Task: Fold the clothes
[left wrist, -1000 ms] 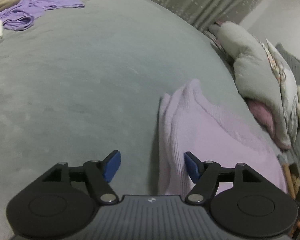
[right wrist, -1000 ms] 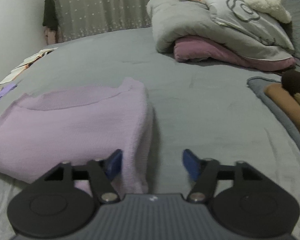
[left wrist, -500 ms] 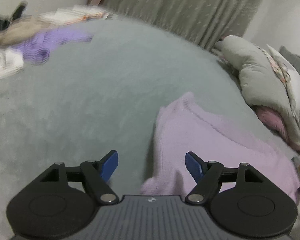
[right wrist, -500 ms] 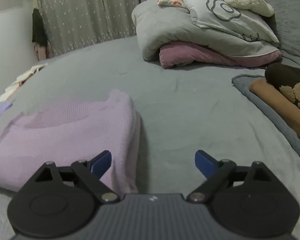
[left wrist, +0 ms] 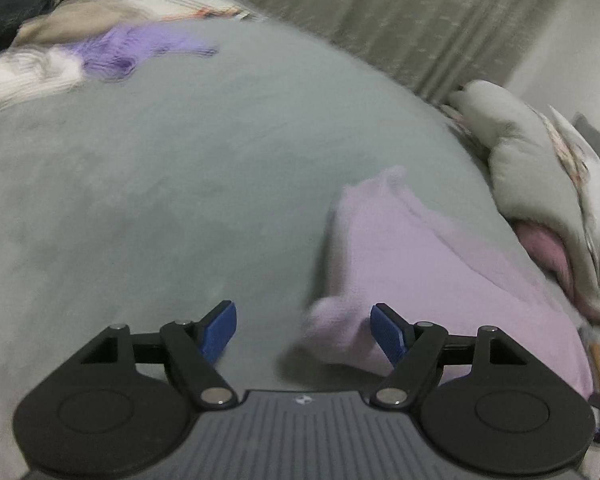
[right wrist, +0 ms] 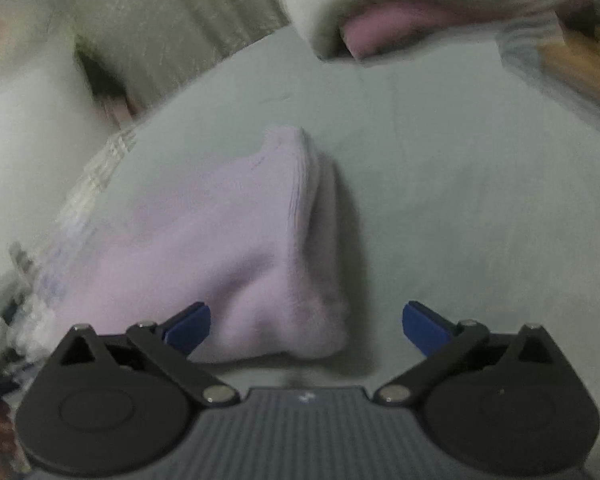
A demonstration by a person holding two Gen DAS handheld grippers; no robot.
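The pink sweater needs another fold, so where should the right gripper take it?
Judging by its pose, grip the pink sweater at its near corner, coming in low from the bed side: that bunched corner bulges up between the open right gripper jaws.

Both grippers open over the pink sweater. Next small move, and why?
Probably ease the right gripper forward and shut on the sweater corner: its near corner already lies between the open blue fingers. The left gripper likewise brackets its corner, also ungripped.
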